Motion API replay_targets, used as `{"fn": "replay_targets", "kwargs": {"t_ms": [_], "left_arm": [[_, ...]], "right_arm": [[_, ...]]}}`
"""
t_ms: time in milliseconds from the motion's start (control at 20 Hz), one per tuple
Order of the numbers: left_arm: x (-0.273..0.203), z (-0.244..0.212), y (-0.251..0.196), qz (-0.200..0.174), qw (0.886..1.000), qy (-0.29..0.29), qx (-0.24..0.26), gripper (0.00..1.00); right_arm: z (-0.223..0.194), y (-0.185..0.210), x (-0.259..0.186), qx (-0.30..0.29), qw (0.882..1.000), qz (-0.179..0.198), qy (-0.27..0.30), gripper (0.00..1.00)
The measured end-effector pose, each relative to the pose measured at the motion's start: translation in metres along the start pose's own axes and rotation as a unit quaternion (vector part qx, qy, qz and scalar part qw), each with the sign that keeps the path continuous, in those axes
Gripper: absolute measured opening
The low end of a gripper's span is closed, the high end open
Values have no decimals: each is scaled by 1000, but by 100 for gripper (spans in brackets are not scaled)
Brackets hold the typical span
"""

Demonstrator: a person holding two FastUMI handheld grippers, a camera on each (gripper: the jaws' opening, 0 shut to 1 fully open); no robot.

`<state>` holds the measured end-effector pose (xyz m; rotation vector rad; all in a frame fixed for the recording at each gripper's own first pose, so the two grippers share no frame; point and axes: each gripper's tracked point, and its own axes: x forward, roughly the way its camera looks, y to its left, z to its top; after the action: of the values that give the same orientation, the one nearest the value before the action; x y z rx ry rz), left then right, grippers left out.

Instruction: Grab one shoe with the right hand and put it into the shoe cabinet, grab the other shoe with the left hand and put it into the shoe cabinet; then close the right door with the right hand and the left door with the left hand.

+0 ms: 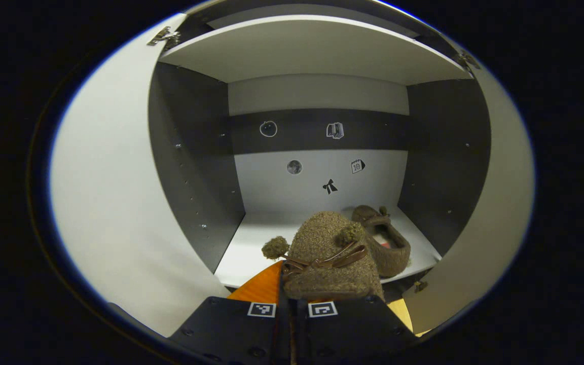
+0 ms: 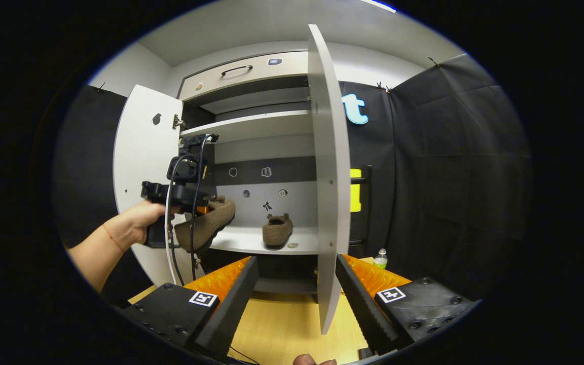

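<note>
left gripper (image 1: 292, 309) level at the shoe cabinet (image 1: 317, 50) mouth, fingers clamped on a fuzzy brown shoe (image 1: 330, 253) with pompoms, toe forward. other shoe (image 2: 277, 229) sits on the white shelf. right gripper (image 2: 297, 299) spread apart, straddling the right door (image 2: 328, 177) edge.

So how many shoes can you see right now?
2. One shoe sits on the cabinet shelf, right side; the other shoe is held in the left gripper at the shelf's front edge.
</note>
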<state>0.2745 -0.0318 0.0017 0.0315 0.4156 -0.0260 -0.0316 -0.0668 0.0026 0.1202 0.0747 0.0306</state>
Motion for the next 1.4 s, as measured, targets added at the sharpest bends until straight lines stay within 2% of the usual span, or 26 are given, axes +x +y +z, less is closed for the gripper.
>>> {"fn": "replay_targets", "kwargs": {"t_ms": [150, 350, 500, 700, 900, 1250, 1350, 1400], "left_arm": [[45, 10, -1, 13, 1000, 21, 17, 9], [103, 14, -8, 18, 999, 48, 7, 9], [143, 16, 1, 45, 997, 60, 36, 9], [183, 6, 8, 68, 994, 75, 41, 9], [201, 1, 7, 62, 994, 76, 42, 9], [212, -20, 2, 54, 991, 109, 58, 10], [211, -25, 1, 49, 990, 115, 64, 12], [210, -25, 4, 55, 990, 113, 70, 21]], "right_arm": [[-1, -23, -4, 1, 1000, -25, -4, 98], [-6, -56, -9, 8, 998, -59, 3, 98], [-5, -82, -11, 8, 996, -87, 2, 98], [-6, -111, -12, 12, 992, -123, 4, 98], [-7, -127, -11, 18, 989, -144, 8, 98], [-6, -130, -6, 23, 989, -143, 7, 98], [-5, -130, -6, 23, 990, -142, 7, 98], [-6, -129, -5, 24, 990, -141, 9, 98]]}}
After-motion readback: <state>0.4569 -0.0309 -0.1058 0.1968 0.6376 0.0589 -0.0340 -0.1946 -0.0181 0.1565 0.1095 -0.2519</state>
